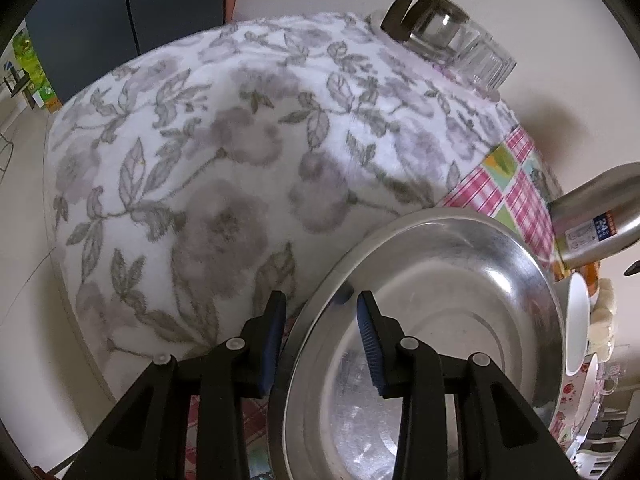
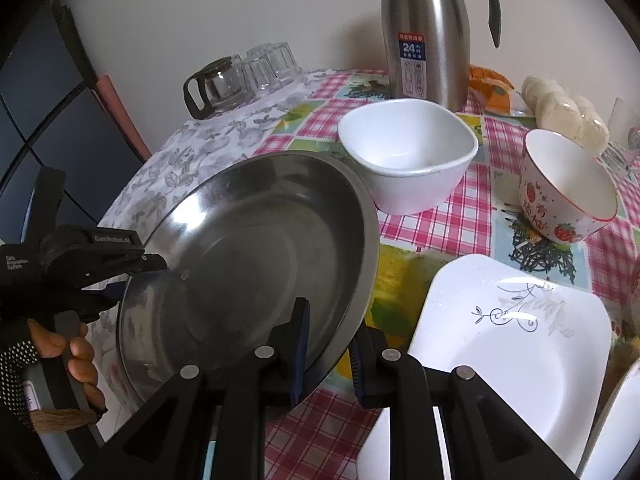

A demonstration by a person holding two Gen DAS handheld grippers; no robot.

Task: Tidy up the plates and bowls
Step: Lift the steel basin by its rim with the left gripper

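My left claw (image 1: 320,300) clamped on steel plate (image 1: 460,280) rim, my right claw (image 2: 330,336) clamped on its opposite rim, plate tilted above desk (image 2: 440,224), white bowl (image 2: 408,152) behind, white dish (image 2: 520,340) just right.

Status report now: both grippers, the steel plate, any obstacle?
Left gripper and right gripper both clamp steel plate rim. Plate tilted, lifted. White bowl close behind.

The table (image 2: 448,232) wears a pink checked cloth, with a grey floral towel (image 2: 168,168) over its left end. On the towel's far edge stand upturned glasses (image 2: 268,66) and a glass pot (image 2: 218,84). On the checked cloth sit a steel flask (image 2: 424,36), a white bowl (image 2: 408,156), a strawberry bowl (image 2: 568,188) and a white square plate (image 2: 508,344).
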